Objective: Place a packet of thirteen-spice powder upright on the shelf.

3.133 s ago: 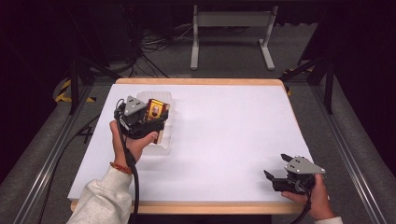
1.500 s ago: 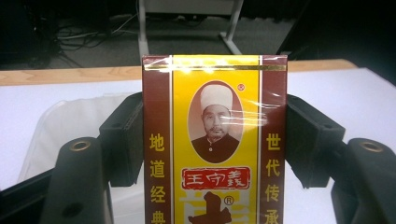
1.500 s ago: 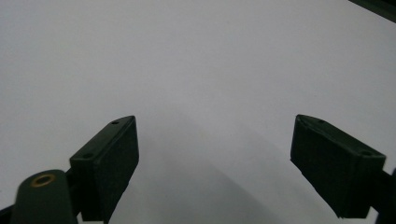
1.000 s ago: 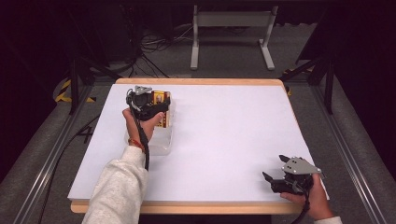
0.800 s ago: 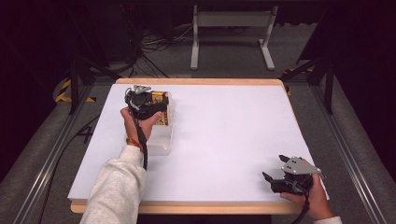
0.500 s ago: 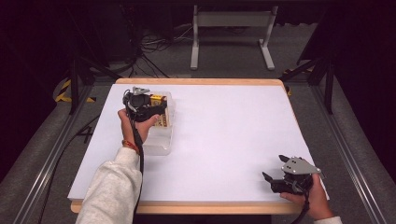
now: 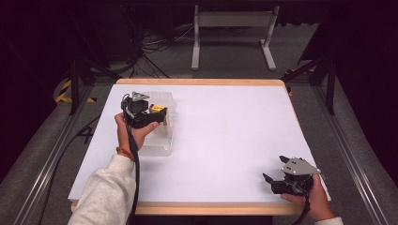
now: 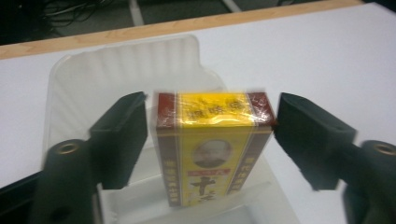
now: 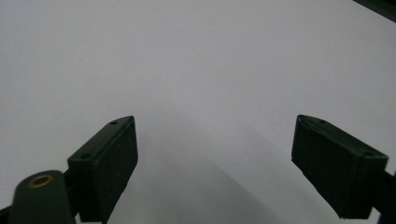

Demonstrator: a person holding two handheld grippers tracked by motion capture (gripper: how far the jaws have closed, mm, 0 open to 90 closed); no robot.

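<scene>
A yellow and dark red box (image 8: 212, 149) stands upright in a clear plastic tray (image 8: 121, 70) at the table's far left. My left gripper (image 8: 212, 105) straddles the box's top. Its jaws have just been opening and now stand open; a narrow gap shows on the left side and the right pad sits at the box's edge. From above, the left gripper (image 7: 159, 118) reaches over the tray (image 7: 157, 143) and the box (image 7: 158, 111). My right gripper (image 7: 273, 168) rests open near the front right corner, nothing between its jaws (image 9: 215, 135).
The white table top (image 7: 225, 136) has a wooden rim along its edges. Beyond the far edge there are a metal stand (image 7: 232, 28) and cables on the dark floor. Metal rails run along both sides of the table.
The left gripper carried the box a little along the tray and its jaws have parted from the box's sides. The right hand and gripper have stayed put.
</scene>
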